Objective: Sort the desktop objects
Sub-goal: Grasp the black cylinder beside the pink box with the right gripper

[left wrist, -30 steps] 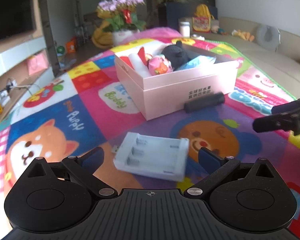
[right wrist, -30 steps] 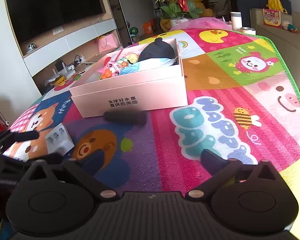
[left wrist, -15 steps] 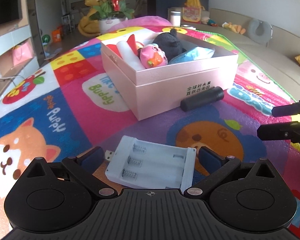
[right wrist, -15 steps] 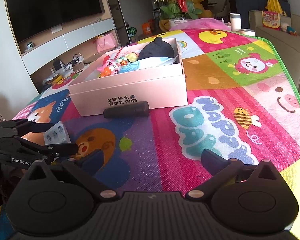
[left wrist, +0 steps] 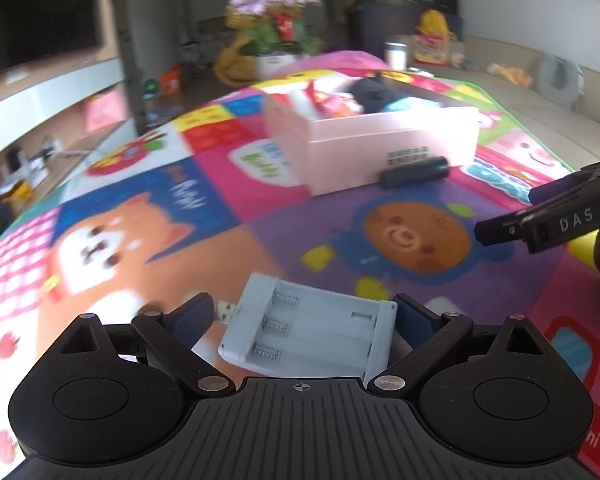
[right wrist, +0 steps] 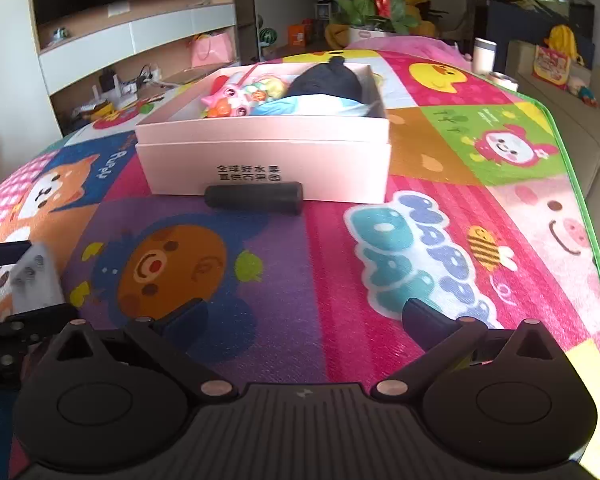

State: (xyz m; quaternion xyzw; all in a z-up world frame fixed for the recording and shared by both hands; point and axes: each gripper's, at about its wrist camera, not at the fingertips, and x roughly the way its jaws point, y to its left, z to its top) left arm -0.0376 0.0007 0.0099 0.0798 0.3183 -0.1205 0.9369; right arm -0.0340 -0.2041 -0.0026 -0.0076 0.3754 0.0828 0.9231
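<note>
Charger (left wrist: pixel 308 330) first: a pale, empty battery charger with three spring slots showing and a USB plug at one end, lying flat on the bright play mat (left wrist: pixel 260 216) that covers the desk. It sits right between the left tongs (left wrist: pixel 306 318), whose jaws are closing in on it. The right-hand pad looks to be at its edge, while the left-hand pad is still apart from the plug end, so I would not call it gripped yet.

So the step in hand, as I read it, is picking up the charger. The next move calls for the jaws to finish closing across its short sides, squarely, since the body lies a little askew to them, and then a lift clear of the mat and a carry to the pink box (right wrist: pixel 268 164) farther up the mat. The box is already fairly full, so it will need a free spot.

Right tongs (right wrist: pixel 304 320) hang spread wide over the purple patch with nothing between them, aimed toward a black cylinder (right wrist: pixel 254 197) lying against the front wall of the box. That looks like their likely target.

Counting: one charger, one black cylinder, one pink box, two tongs. Inside the box I can make out one dark rounded thing (right wrist: pixel 326 82), one pale blue item (right wrist: pixel 312 106) and a cluster of colourful toys (right wrist: pixel 244 96) too jumbled to count.
</note>
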